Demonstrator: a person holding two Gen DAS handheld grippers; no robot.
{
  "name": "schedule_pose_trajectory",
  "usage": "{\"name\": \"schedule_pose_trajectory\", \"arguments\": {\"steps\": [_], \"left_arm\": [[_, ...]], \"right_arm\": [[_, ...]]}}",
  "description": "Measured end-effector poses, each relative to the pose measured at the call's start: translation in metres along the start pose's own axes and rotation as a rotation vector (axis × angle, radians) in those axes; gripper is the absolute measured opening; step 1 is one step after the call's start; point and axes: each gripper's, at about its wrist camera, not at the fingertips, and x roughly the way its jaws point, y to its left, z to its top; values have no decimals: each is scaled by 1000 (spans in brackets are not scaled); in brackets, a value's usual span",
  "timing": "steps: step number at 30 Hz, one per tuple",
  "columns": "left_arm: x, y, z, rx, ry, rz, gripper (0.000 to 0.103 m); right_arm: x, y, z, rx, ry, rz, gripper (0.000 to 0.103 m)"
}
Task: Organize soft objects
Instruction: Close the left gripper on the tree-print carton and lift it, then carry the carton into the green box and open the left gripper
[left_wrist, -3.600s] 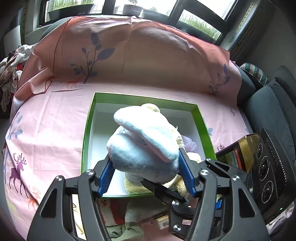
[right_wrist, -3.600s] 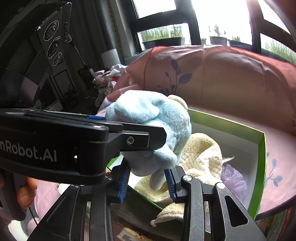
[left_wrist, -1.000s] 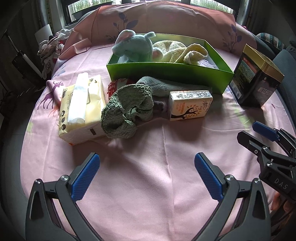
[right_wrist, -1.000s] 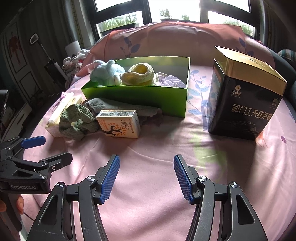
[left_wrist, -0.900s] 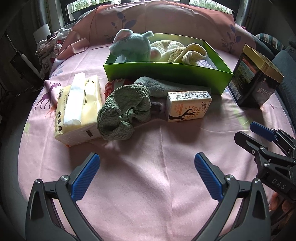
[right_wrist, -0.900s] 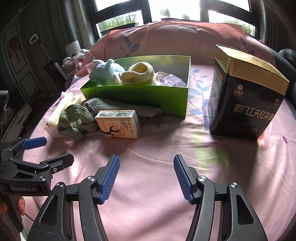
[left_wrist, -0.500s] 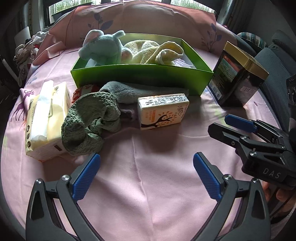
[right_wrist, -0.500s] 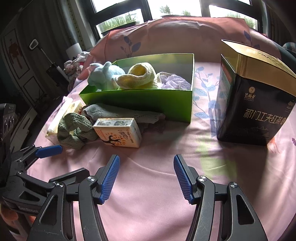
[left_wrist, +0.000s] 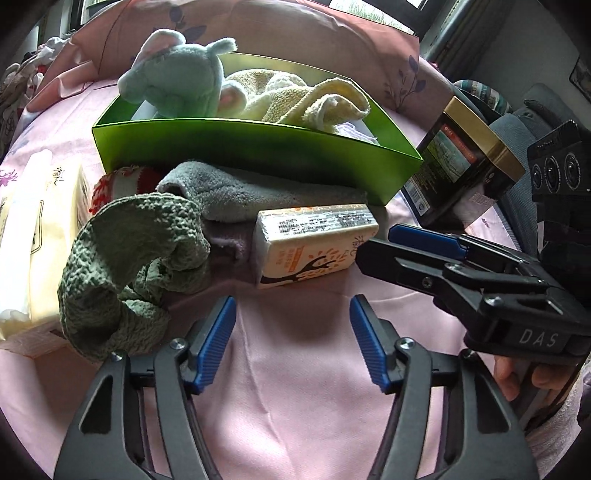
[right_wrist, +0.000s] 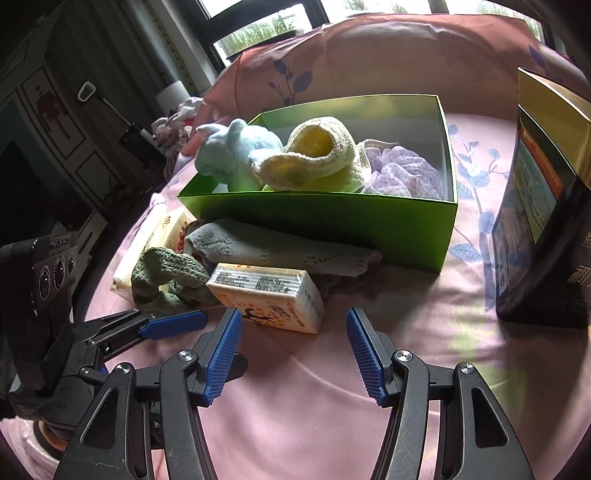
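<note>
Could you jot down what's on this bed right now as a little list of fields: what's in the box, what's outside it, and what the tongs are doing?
In the green box: blue plush elephant, yellow cloth, lilac cloth
Outside, soft: grey towel, green knit cloth
Outside, other: orange tissue pack, black tea tin
Left tongs: empty, jaws closing
Right tongs: empty, open

Round tabletop (left_wrist: 295, 398) draped in a pink sheet printed with leaves and deer. Directly on it: an open green cardboard box (left_wrist: 258, 155); a flat grey towel (left_wrist: 258, 195) against the box's front wall; a crumpled green knitted cloth (left_wrist: 125, 266); an orange-and-white tissue pack (left_wrist: 314, 247) touching the grey towel; a pale yellow pack of wipes (left_wrist: 33, 236) at the left edge; a black-and-gold tea tin (left_wrist: 461, 166) upright right of the box. A red-and-white cloth (left_wrist: 118, 184) partly hidden behind the green one.
</note>
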Motion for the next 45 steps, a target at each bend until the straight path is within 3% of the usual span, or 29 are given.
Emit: {"name": "schedule_pose_trajectory", "arguments": {"steps": [1, 3, 6, 11, 15, 21, 33, 40, 45], "left_arm": [[1, 1, 2, 2, 1, 5, 59], [3, 2, 5, -1, 5, -12, 46], [5, 4, 11, -8, 3, -17, 43], [8, 3, 19, 2, -5, -10, 33], [12, 3, 24, 21, -1, 20, 30], [13, 4, 26, 33, 6, 37, 26], [-37, -20, 18, 83, -58, 9, 26], [-59, -34, 51, 128, -131, 41, 26], [-52, -26, 84, 117, -139, 65, 25]], "right_arm": [[2, 0, 1, -1, 3, 8, 61], [5, 0, 4, 1, 6, 23, 61], [10, -1, 8, 5, 10, 39, 60], [18, -4, 14, 23, 29, 77, 48], [20, -6, 16, 19, 23, 59, 35], [21, -3, 13, -7, 26, 19, 27], [-34, 16, -2, -35, -91, 31, 26], [-57, 27, 36, -96, -173, 7, 26], [-51, 25, 70, -146, -214, -11, 26]]}}
